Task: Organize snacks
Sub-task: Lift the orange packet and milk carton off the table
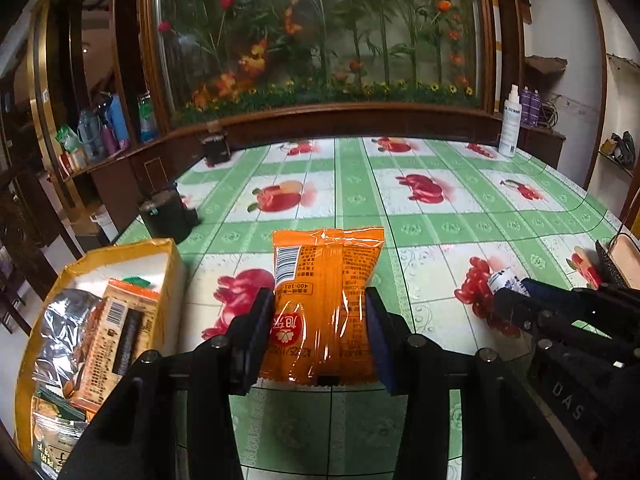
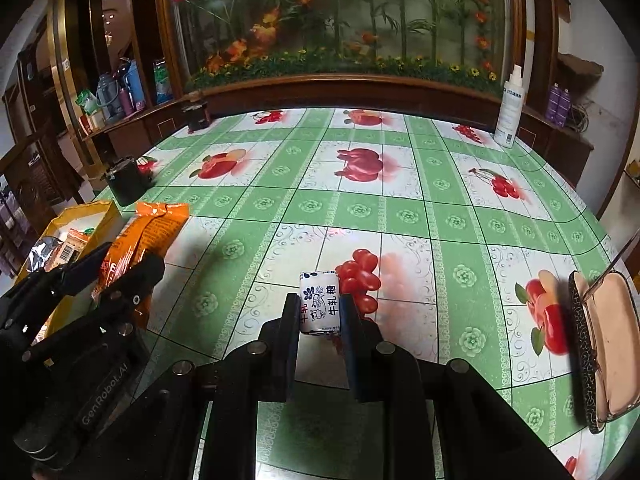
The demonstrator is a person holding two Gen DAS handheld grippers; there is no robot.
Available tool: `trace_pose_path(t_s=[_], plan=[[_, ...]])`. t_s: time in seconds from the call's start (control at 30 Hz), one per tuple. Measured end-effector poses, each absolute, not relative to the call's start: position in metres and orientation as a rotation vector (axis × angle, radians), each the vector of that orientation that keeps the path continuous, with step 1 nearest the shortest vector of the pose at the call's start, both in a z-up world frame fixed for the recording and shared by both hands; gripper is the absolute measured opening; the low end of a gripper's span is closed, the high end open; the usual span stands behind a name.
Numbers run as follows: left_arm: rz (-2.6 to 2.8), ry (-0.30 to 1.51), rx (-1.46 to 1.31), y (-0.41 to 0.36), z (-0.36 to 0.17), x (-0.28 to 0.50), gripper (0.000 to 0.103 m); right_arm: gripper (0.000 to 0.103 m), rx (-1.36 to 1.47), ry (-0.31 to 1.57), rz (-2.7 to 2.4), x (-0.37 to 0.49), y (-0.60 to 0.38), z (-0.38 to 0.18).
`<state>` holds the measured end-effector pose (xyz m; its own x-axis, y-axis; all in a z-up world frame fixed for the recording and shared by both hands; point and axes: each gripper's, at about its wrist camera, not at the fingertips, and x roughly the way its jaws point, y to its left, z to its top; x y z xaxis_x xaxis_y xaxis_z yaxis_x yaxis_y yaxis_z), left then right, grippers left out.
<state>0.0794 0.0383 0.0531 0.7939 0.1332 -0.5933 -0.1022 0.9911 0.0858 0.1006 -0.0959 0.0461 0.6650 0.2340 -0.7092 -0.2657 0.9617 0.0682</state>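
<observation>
The left gripper [image 1: 320, 320] clamps an orange packet [image 1: 326, 296] beside the yellow snack box [image 1: 170, 264]. The right gripper [image 2: 320, 312] clamps a white candy [image 2: 320, 307] above the table [image 2: 400, 216].

L gripper [image 1: 320, 324] clamped on orange snack packet [image 1: 326, 300], fingers level. R gripper [image 2: 320, 312] pinching small white candy [image 2: 320, 308], low over table.
</observation>
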Motion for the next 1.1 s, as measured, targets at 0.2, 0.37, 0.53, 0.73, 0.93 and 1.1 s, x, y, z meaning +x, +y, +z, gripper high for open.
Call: trace_pose_path(t_s=[0.2, 0.37, 0.53, 0.73, 0.93, 1.1], plan=[[0.138, 0.615, 0.053, 0.040, 0.057, 0.076, 0.044, 0.021, -0.038, 0.783, 0.285, 0.099, -0.096, 0.048], [0.147, 0.594, 0.063, 0.039, 0.059, 0.073, 0.044, 0.021, -0.031, 0.778, 0.286, 0.098, -0.097, 0.049], [0.152, 0.574, 0.075, 0.037, 0.061, 0.070, 0.044, 0.021, -0.029, 0.770, 0.289, 0.097, -0.096, 0.051], [0.162, 0.556, 0.085, 0.037, 0.063, 0.069, 0.044, 0.021, -0.029, 0.761, 0.292, 0.095, -0.095, 0.052], [0.170, 0.537, 0.086, 0.037, 0.066, 0.065, 0.044, 0.021, -0.026, 0.753, 0.294, 0.093, -0.095, 0.055], [0.181, 0.516, 0.092, 0.037, 0.070, 0.062, 0.044, 0.021, -0.026, 0.736, 0.300, 0.090, -0.094, 0.058]])
